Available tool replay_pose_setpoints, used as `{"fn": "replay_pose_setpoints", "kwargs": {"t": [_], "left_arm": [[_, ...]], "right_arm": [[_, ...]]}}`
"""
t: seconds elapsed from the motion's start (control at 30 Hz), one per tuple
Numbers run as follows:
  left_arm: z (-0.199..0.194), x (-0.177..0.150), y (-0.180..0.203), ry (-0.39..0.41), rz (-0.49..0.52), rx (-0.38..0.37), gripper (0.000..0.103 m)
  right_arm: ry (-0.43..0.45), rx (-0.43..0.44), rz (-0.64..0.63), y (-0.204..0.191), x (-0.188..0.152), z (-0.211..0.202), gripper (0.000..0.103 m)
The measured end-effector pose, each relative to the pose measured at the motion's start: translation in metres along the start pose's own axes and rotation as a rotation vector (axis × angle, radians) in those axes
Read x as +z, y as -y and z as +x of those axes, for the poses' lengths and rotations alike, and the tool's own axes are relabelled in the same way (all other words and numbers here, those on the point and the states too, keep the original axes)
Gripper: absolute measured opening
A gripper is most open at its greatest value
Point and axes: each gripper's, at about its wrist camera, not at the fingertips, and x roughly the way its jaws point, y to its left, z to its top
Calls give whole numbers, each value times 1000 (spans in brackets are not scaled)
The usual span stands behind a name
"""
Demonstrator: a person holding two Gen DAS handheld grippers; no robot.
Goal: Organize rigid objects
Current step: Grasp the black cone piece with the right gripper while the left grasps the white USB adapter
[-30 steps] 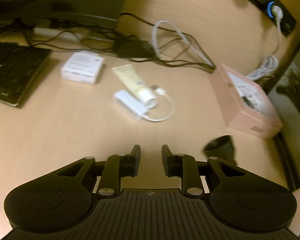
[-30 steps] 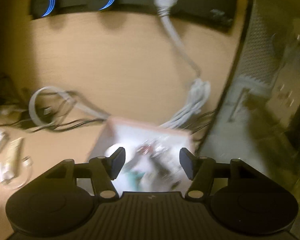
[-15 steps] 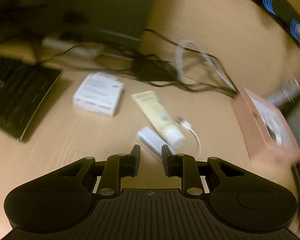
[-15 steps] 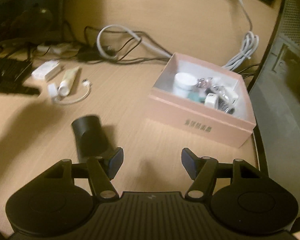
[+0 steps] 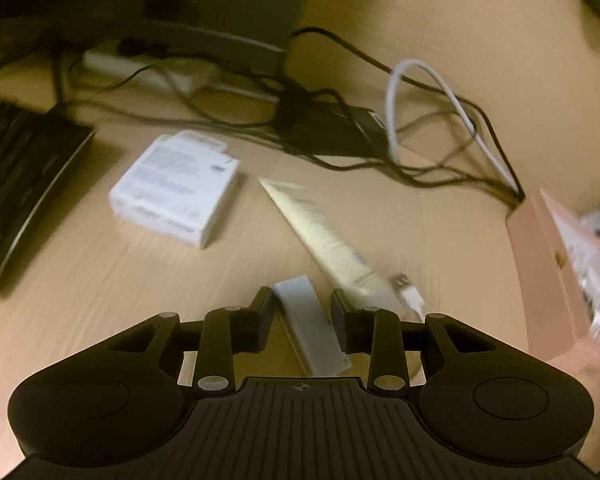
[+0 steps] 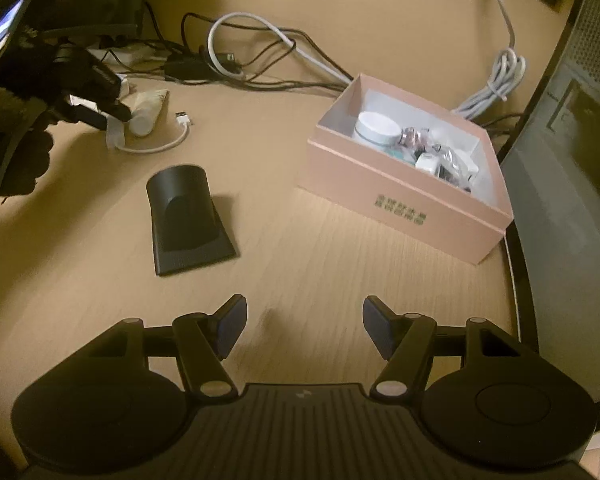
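Adapter (image 5: 312,328) sits between my left claw (image 5: 302,316) fingers, gap narrow, not gripping. My right claw (image 6: 303,328) hovers wide, tilted down at desk (image 6: 324,264), near box (image 6: 404,200).

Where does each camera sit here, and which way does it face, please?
Left wrist: on the left tongs, low over the desk, facing the white adapter between its open jaws, beside the cream tube.
Right wrist: on the right tongs, open over bare desk, facing the black stand and pink box.
Shared: adapter, tube, pink box.
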Motion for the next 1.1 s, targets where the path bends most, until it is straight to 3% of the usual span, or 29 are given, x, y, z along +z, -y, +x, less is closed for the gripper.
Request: {"fn": "replay_pose_setpoints", "kwargs": {"t": [0.3,0.37,0.5,0.67,0.8,1.0,1.03,1.1], "left_arm": [[-20,-32,10,-13,173,-41,34],[-25,-38,8,-10,203,-45,29],[-34,-44,5,-35,244,-63,25],[-51,-61,-1,-64,276,-109,25],[-61,-71,-6,-78,243,-130,26],[-68,-80,-5,-79,304,-126,27],[-68,-80,-3,-78,316,-119,26],[-68,-82,0,-71,334,-107,25]], "right_arm": [[4,20,-8,-2,1,3,65],[19,32,-4,-2,3,2,65],[79,129,13,-6,12,-6,66],[158,188,-88,-29,28,-5,75],[131,218,-137,-44,45,21,75],[56,220,-179,-60,60,64,74],[65,229,-173,-60,60,65,73],[54,255,-175,-61,61,63,49]]}}
